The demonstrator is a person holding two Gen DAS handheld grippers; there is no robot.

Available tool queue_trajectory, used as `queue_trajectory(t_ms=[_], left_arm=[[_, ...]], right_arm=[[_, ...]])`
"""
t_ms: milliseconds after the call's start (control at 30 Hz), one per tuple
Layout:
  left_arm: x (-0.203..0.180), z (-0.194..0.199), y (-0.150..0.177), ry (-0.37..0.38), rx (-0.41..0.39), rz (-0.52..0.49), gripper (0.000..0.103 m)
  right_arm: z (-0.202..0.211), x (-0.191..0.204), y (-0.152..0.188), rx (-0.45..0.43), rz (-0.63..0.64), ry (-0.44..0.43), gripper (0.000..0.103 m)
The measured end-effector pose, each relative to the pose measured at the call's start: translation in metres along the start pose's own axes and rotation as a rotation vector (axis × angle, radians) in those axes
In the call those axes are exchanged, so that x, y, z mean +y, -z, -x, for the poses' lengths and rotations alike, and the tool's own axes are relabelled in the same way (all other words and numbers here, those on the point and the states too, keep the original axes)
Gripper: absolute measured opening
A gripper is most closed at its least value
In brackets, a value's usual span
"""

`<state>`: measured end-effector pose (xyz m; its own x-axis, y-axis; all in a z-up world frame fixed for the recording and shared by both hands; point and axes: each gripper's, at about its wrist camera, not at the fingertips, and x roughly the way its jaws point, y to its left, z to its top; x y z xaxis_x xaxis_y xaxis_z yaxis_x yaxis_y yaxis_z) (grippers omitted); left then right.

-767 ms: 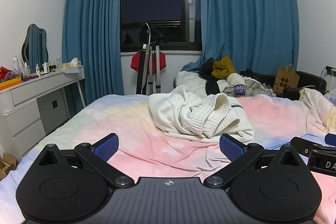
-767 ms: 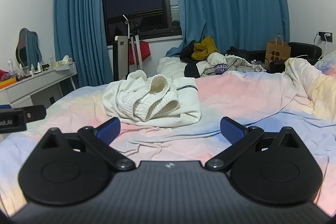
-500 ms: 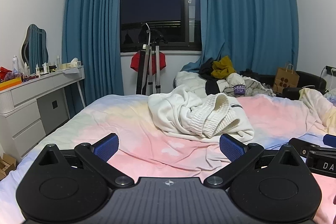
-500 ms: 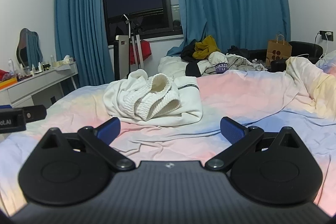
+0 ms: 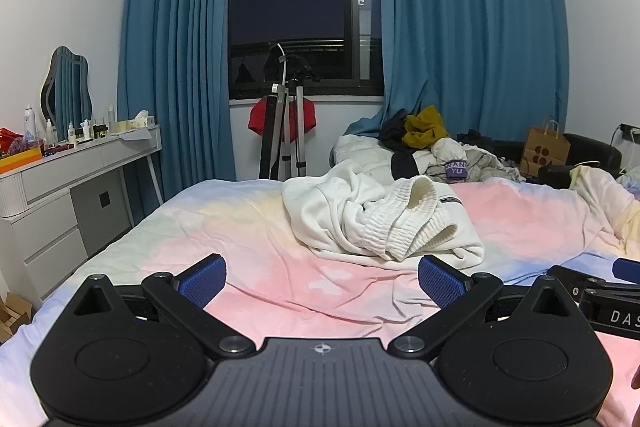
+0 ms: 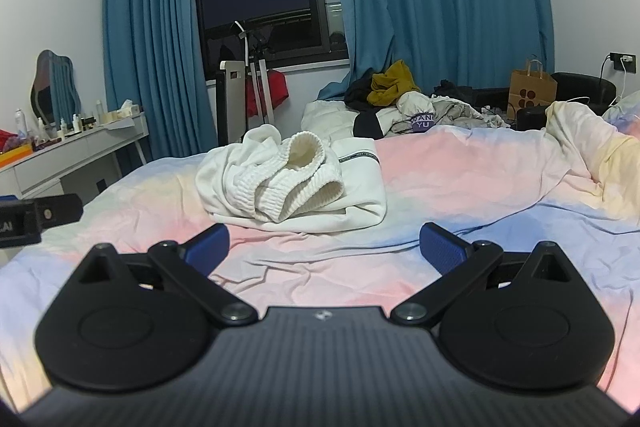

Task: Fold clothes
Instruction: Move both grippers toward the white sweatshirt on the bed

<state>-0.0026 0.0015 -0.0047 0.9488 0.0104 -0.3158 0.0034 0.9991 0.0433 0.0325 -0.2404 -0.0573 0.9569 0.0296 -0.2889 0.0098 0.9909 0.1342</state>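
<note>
One white sweater [image 5: 380, 223] is lying in a crumpled heap on the bed [image 5: 256, 259], with its thick ribbed hem [image 5: 408, 223] sticking up and open like a little tunnel. It is sitting on the pink, yellow and blue sheet, near the far end of the bed.

Two tongs are showing. The left tongs [image 5: 322, 281] are standing wide open, with nothing between the two blue pads [image 5: 202, 279]. They are holding nothing and touching nothing, hovering just above the sheet. The sweater is lying ahead of them and a bit to the right, apart from the pads. The right tongs [image 6: 324, 247] are also spread wide open and are gripping nothing. From there the sweater [image 6: 296, 187] is lying straight ahead and a little to the left, not touching the pads. Each camera is catching a black bit of the other tongs at its edge.

Behind the bed, one pile of mixed clothes [image 5: 432, 151] is sitting, with a mustard yellow piece on top. One brown paper bag [image 5: 546, 151] is standing to the right of it. One tripod [image 5: 286, 131] is standing under the dark window, between two blue curtains [image 5: 176, 47]. On the left, one white dresser [image 5: 60, 195] is carrying small bottles and one wavy mirror [image 5: 66, 87].
</note>
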Motion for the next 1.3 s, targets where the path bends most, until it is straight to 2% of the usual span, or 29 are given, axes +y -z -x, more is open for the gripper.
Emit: queue_trajectory(t_ms=[833, 1000, 1100, 1200, 1300], left_arm=[[0.004, -0.002, -0.002, 0.026, 0.035, 0.02, 0.103], [0.014, 0.017, -0.027, 0.048, 0.079, 0.079, 0.103], [0.02, 0.034, -0.048, 0.048, 0.108, 0.067, 0.103], [0.025, 0.047, -0.07, 0.013, 0.142, 0.033, 0.103], [0.027, 0.064, -0.094, -0.03, 0.136, 0.002, 0.103]], right_arm=[[-0.007, -0.002, -0.002, -0.01, -0.008, -0.033, 0.103], [-0.002, 0.001, -0.008, 0.002, 0.008, -0.037, 0.103], [0.007, 0.004, -0.016, 0.02, 0.019, -0.025, 0.103], [0.022, 0.008, -0.026, 0.027, -0.021, -0.046, 0.103], [0.043, 0.016, -0.037, 0.001, -0.019, -0.066, 0.103]])
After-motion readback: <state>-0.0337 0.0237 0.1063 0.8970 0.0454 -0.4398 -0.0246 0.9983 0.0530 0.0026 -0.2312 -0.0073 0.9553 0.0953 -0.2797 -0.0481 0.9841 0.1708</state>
